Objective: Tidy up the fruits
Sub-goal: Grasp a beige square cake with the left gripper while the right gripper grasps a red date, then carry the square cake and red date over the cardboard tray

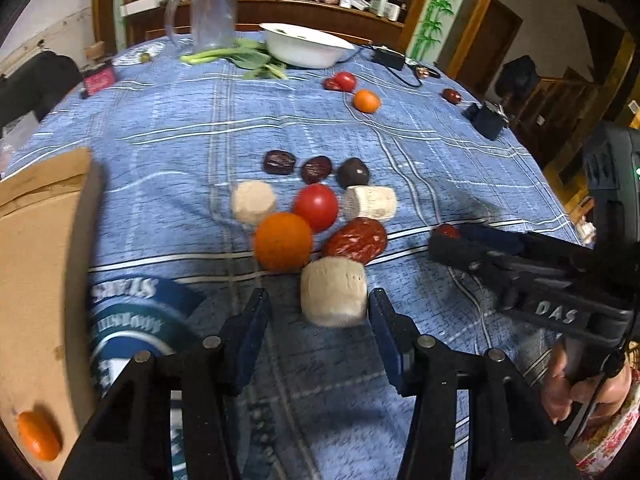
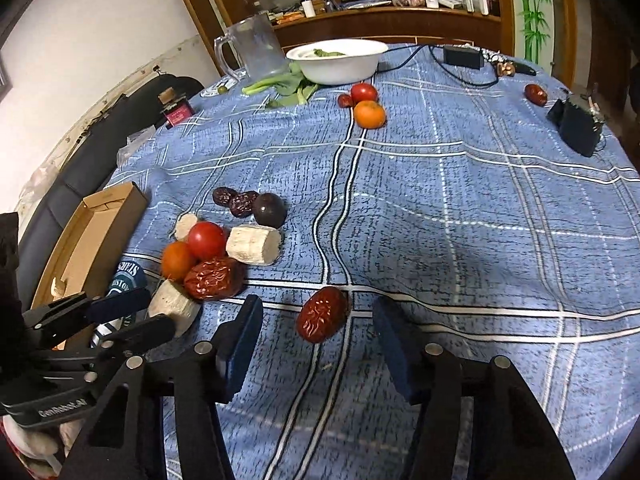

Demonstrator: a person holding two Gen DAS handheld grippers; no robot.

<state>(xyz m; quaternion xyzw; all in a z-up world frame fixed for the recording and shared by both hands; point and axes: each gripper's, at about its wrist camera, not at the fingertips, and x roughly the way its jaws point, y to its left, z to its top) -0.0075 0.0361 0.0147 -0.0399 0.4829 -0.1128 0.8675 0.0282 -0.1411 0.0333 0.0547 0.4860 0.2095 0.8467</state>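
My left gripper (image 1: 318, 307) stands open low over the blue tablecloth, its fingers either side of a white cylinder-shaped chunk (image 1: 334, 298), with a gap on the left side. Just beyond lie an orange (image 1: 283, 241), a tomato (image 1: 316, 207), a big red date (image 1: 356, 240), two more white chunks and three dark fruits (image 1: 316, 169). My right gripper (image 2: 317, 316) is open around a lone red date (image 2: 322, 314), with gaps on both sides. The right wrist view shows the left gripper (image 2: 160, 312) at the white chunk (image 2: 176, 304).
An open cardboard box (image 1: 36, 260) at the left holds an orange piece (image 1: 39, 436). Far back are a white bowl (image 1: 306, 46), greens, a clear pitcher (image 1: 212, 16), another tomato and orange (image 1: 366, 101), a black device (image 1: 486, 118) and a cable.
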